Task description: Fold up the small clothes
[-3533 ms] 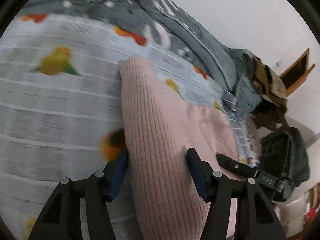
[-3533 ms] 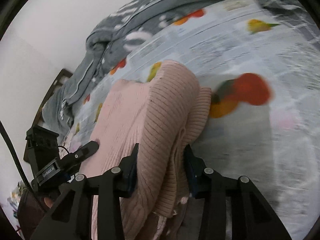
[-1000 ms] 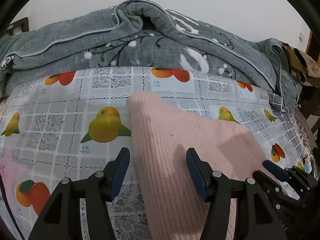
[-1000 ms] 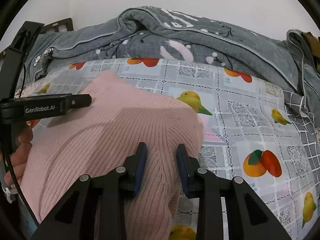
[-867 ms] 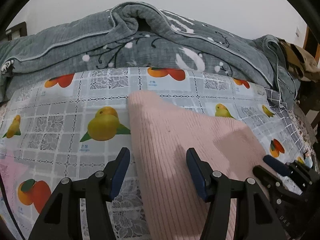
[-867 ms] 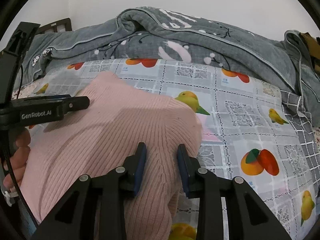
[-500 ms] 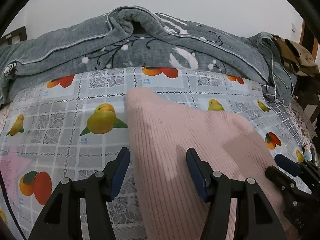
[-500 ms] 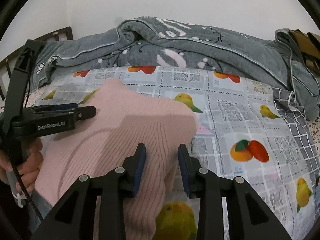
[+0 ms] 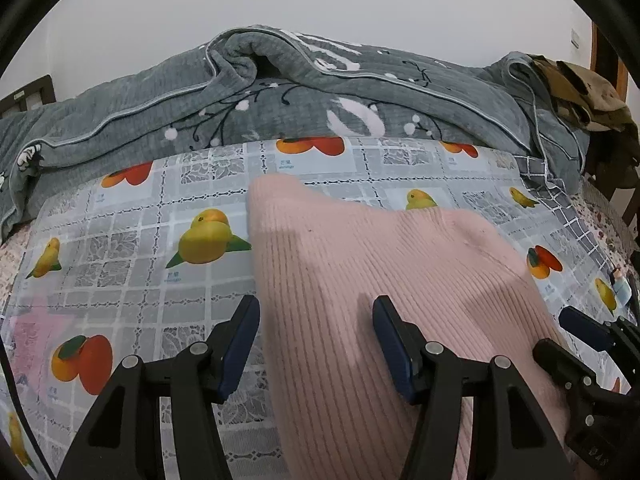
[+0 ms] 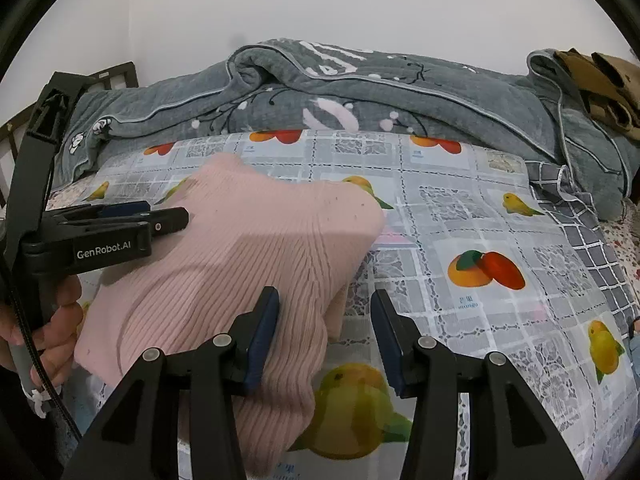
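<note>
A pink ribbed knit garment (image 9: 360, 260) (image 10: 260, 240) lies folded on the fruit-print cloth (image 9: 120, 280) (image 10: 480, 220). My left gripper (image 9: 316, 332) stands open over the garment's left part, its left pad at the garment's edge, casting a shadow on the knit. Side-on in the right wrist view, the left gripper (image 10: 172, 216) hovers above the garment, held by a hand (image 10: 56, 320). The right gripper (image 10: 324, 332) has its jaws opening. The garment's right corner lies between them against the left pad, clear of the right pad. The right gripper (image 9: 572, 344) also shows at the garment's right edge.
A rumpled grey quilt (image 9: 280, 100) (image 10: 360, 92) is heaped along the far side of the bed against a white wall. A brown garment (image 9: 580, 84) (image 10: 600, 76) lies on its right end. A dark headboard (image 10: 112, 76) shows at far left.
The right gripper's jaws have spread apart and let go of the garment's corner, which has settled onto the cloth. The left gripper's jaws keep the same width.
</note>
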Demonstrator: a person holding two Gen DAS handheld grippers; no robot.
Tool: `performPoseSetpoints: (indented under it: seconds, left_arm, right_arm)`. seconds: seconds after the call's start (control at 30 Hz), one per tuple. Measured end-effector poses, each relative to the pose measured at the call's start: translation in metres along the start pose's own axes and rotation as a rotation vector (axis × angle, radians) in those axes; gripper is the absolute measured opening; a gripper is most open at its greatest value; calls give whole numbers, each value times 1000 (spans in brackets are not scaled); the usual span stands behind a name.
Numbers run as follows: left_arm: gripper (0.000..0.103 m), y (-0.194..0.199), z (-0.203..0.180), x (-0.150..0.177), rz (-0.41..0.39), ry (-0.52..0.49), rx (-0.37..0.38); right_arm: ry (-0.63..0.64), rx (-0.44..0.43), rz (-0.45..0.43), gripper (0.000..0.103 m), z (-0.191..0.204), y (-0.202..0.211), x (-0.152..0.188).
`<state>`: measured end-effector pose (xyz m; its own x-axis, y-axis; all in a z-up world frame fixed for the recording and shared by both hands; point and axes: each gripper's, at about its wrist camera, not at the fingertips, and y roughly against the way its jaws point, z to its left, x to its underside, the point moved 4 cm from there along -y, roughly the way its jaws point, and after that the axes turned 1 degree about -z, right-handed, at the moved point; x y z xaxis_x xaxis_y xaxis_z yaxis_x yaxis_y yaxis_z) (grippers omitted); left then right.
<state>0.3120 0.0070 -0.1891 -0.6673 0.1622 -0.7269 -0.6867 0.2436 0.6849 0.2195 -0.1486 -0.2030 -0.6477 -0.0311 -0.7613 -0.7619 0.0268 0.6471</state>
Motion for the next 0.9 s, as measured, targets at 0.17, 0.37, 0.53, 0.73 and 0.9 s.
performPoseSetpoints:
  seconds: [0.17,0.37,0.53,0.73,0.9]
  left_arm:
    - [57,3,-4,1,22,31,38]
    - [57,15,-15,10,-7,-35,28]
    - [58,35,-16,32,-65,-34,89]
    - [64,44,-18,69,-49,-20,72]
    - [64,51,-3,86,9,69,147]
  right_arm:
    - [-5,15,12,47,-1,6,4]
    - [1,21,-20,46,-3,34,7]
    - [-29,-21,-19,46,-8,50,16]
    - [-39,-36,3,30,-8,44,25]
    - [-89,60,155,7,-28,6,50]
